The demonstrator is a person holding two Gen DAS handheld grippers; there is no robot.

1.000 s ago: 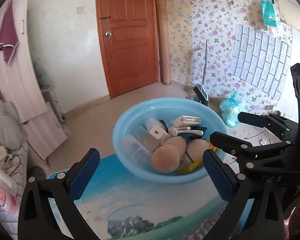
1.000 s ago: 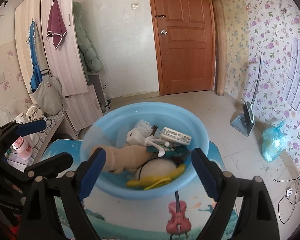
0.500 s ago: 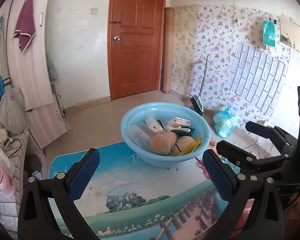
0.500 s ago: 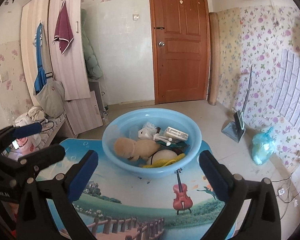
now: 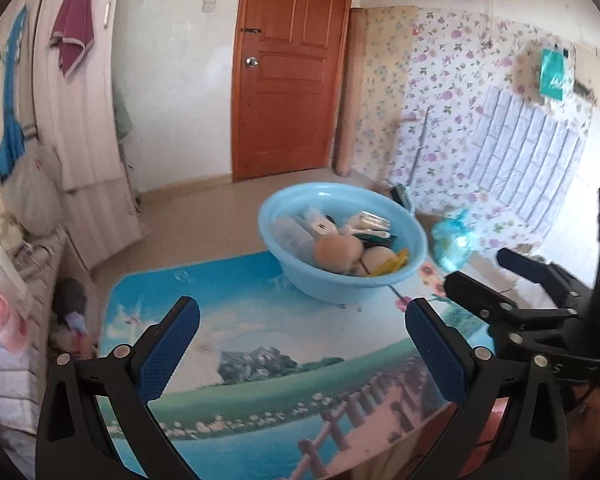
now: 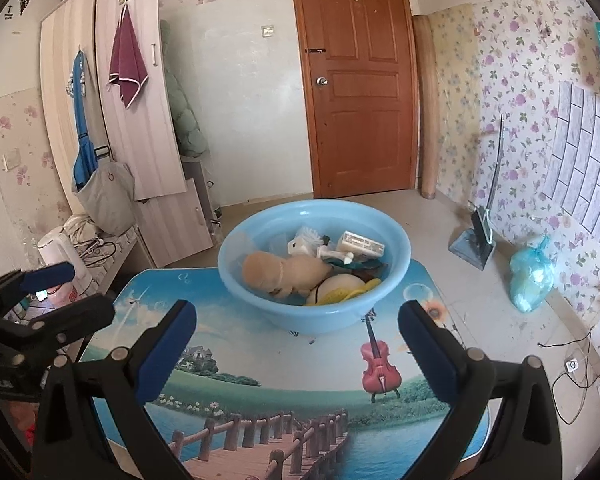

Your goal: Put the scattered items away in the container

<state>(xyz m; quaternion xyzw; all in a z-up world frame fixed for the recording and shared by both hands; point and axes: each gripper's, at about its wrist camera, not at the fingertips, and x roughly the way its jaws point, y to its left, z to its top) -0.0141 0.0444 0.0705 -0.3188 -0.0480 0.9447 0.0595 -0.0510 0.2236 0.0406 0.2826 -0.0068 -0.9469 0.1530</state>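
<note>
A light blue basin (image 5: pixel 414 264) (image 6: pixel 396 280) stands at the far side of a small table with a printed landscape top (image 5: pixel 260 344) (image 6: pixel 300 392). Inside it lie a tan plush toy (image 6: pixel 284 272) (image 5: pixel 338 252), a white box (image 6: pixel 360 243), a white charger (image 5: pixel 320 225), a clear plastic case (image 5: pixel 292 236) and yellow pieces (image 6: pixel 354 294). My left gripper (image 5: pixel 302 350) is open and empty, held back over the near half of the table. My right gripper (image 6: pixel 296 344) is also open and empty, short of the basin.
A brown door (image 6: pixel 360 92) is in the far wall. A dustpan (image 6: pixel 474 242) and a tied blue bag (image 6: pixel 530 276) sit on the floor to the right. A wardrobe (image 6: pixel 112 92), a kettle (image 6: pixel 60 252) and clutter stand to the left.
Both grippers have drawn back from the basin and risen, so the basin looks smaller and more of the tabletop shows. Both stay open and empty.
</note>
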